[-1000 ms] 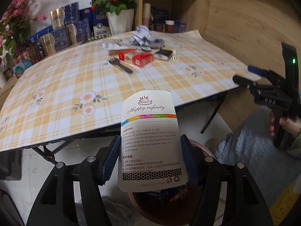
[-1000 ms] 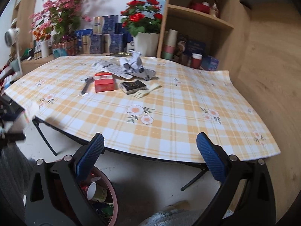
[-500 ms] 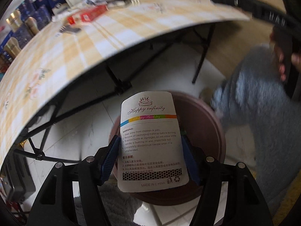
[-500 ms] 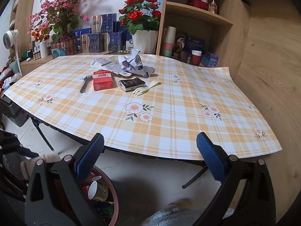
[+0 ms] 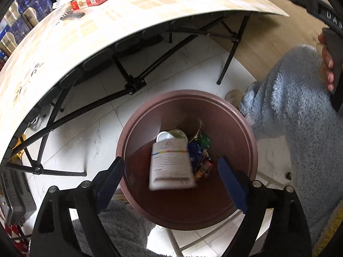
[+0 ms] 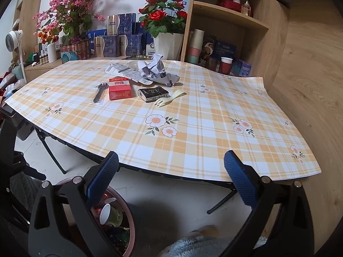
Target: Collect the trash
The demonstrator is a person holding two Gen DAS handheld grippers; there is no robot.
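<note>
Now left gripper (image 5: 171,177) just opened; blurred card (image 5: 170,167) apparently inside bin (image 5: 235,115).

Home living rm: plaid-cloth folding table (image 6: 193,132), flower vases (image 6: 168,45), wood shelf (image 6: 229,19) w/ cups.

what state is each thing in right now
left gripper: open, jaws just opened, nothing gripped
card: released, blurred, dropping into the bin
bin: upright on the floor, partly filled with trash
paper cup: on its side in the bin
right gripper: open, empty, aimed at the table
red box: lying flat on the table, closed
black fork: lying flat on the table
crumpled paper: wadded up on the table
</note>
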